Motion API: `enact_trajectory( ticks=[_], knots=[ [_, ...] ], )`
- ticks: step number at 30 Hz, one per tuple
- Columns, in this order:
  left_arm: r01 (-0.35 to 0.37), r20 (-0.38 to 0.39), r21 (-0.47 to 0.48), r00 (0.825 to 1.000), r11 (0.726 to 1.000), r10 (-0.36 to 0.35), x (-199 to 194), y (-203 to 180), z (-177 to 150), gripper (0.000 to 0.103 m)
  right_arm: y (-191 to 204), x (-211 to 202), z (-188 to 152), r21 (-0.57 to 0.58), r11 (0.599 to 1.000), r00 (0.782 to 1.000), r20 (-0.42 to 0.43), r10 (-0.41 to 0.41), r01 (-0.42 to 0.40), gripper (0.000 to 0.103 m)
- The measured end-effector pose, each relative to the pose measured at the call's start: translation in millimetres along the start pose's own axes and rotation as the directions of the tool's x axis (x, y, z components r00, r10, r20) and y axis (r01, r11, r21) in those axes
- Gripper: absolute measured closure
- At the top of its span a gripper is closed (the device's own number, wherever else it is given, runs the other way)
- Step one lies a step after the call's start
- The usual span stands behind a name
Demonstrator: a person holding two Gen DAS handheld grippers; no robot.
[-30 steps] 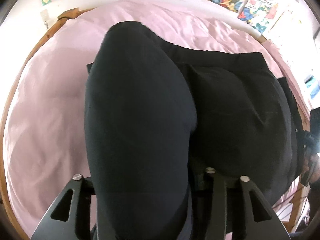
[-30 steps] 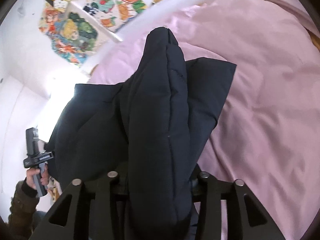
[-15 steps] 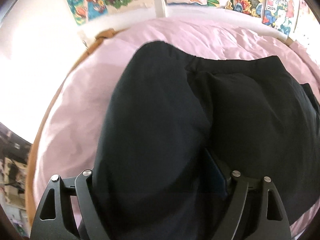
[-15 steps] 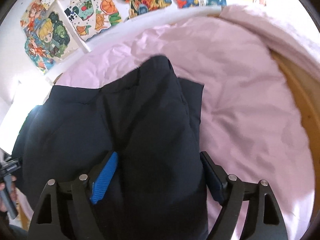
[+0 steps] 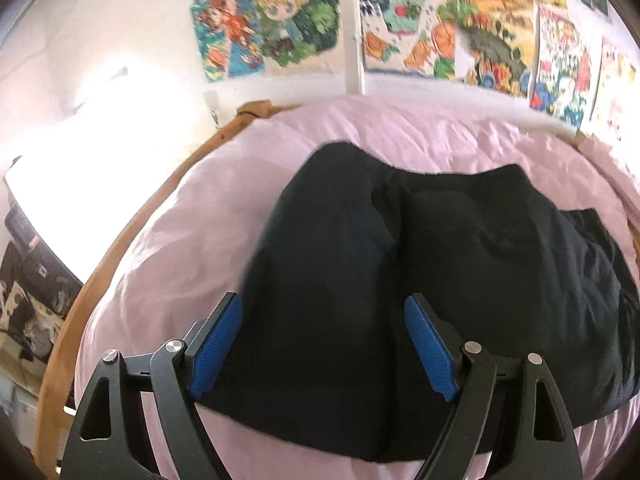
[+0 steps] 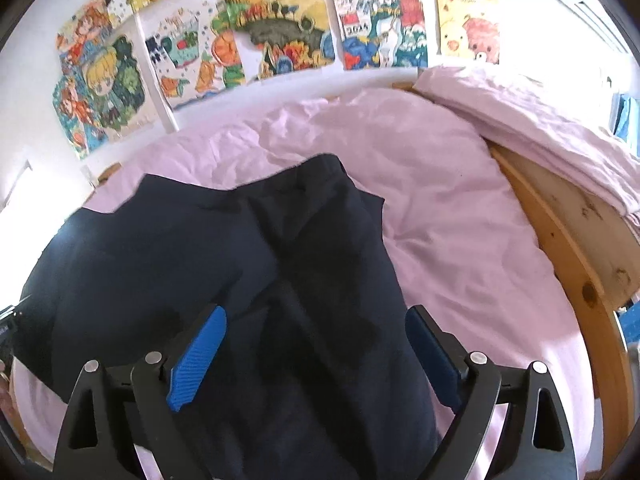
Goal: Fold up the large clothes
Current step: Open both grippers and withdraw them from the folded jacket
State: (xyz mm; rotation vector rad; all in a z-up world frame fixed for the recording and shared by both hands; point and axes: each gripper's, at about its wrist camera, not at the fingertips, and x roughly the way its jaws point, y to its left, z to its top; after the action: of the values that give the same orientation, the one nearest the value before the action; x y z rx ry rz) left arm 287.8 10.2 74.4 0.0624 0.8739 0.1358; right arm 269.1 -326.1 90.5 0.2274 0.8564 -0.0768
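A large dark navy garment (image 5: 460,264) lies folded on the pink bed (image 5: 168,264). Its left sleeve part is laid over the body in the left wrist view. My left gripper (image 5: 324,340) is open, its blue pads (image 5: 216,344) wide apart over the near left edge of the garment. In the right wrist view the same garment (image 6: 224,248) lies with its right part folded over. My right gripper (image 6: 316,356) is open, blue pads (image 6: 198,364) spread either side of the fold, holding nothing.
The bed has a wooden frame (image 6: 568,248) on the right and a wooden rim (image 5: 132,228) on the left. A pink pillow (image 6: 532,120) lies at the far right. Colourful posters (image 6: 280,28) cover the wall behind. Bright window light (image 5: 88,152) sits at left.
Both grippers were shut on folds of the garment held up a second ago. They opened, let the cloth drop onto the bed, and pulled back.
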Motion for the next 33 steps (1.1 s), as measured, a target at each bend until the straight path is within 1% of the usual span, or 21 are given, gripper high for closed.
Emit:
enact_trajectory(
  ticks=[4,9,11,12,15,20,24,27,30,33],
  knots=[
    [0.013,0.015,-0.019,1.0,1.0,-0.012,-17.1,-1.4,-17.1,0.025,10.6,-21.3,-11.7,0.018,1.0,0.998,0.056,0.002,-0.003,0.003],
    [0.036,0.062,0.008,0.997,0.999,-0.037,-38.7,-9.5,-35.7,0.025,16.8,-43.9,-28.3,0.044,0.999,0.991,0.13,-0.005,-0.001,0.002],
    [0.061,0.087,0.01,0.994,0.998,-0.061,-49.0,-9.9,-44.3,0.024,20.1,-52.0,-34.6,0.043,0.999,0.987,0.16,-0.009,0.002,0.0],
    [0.067,0.094,0.01,0.993,0.998,-0.068,-48.7,-10.3,-42.5,0.024,22.0,-57.4,-39.7,0.04,0.999,0.984,0.176,-0.009,0.002,0.0],
    [0.095,0.126,0.01,0.987,0.995,-0.095,-66.8,-10.0,-56.4,0.024,27.3,-68.3,-52.5,0.034,0.999,0.98,0.2,-0.008,0.001,0.0],
    [0.125,0.187,0.017,0.974,0.992,-0.126,-90.5,-10.0,-72.1,0.024,40.8,-87.9,-74.9,-0.009,1.0,0.971,0.237,-0.008,0.01,0.0],
    [0.126,0.238,0.036,0.962,0.991,-0.131,-108.2,-11.0,-83.4,0.02,48.5,-105.4,-91.8,-0.021,1.0,0.964,0.267,0.01,-0.005,0.0],
    [0.123,0.279,0.048,0.951,0.991,-0.131,-119.6,-10.1,-92.4,0.017,51.1,-117.0,-98.3,-0.023,1.0,0.956,0.292,0.017,-0.01,0.0],
    [0.111,0.301,0.061,0.945,0.992,-0.125,-126.9,-11.3,-99.8,0.016,54.2,-128.2,-103.9,-0.035,0.999,0.947,0.322,0.012,-0.001,0.0],
    [0.108,0.303,0.074,0.945,0.991,-0.126,-129.5,-11.6,-109.4,0.015,59.0,-137.6,-112.3,-0.061,0.998,0.939,0.344,0.011,0.01,0.0]
  ],
)
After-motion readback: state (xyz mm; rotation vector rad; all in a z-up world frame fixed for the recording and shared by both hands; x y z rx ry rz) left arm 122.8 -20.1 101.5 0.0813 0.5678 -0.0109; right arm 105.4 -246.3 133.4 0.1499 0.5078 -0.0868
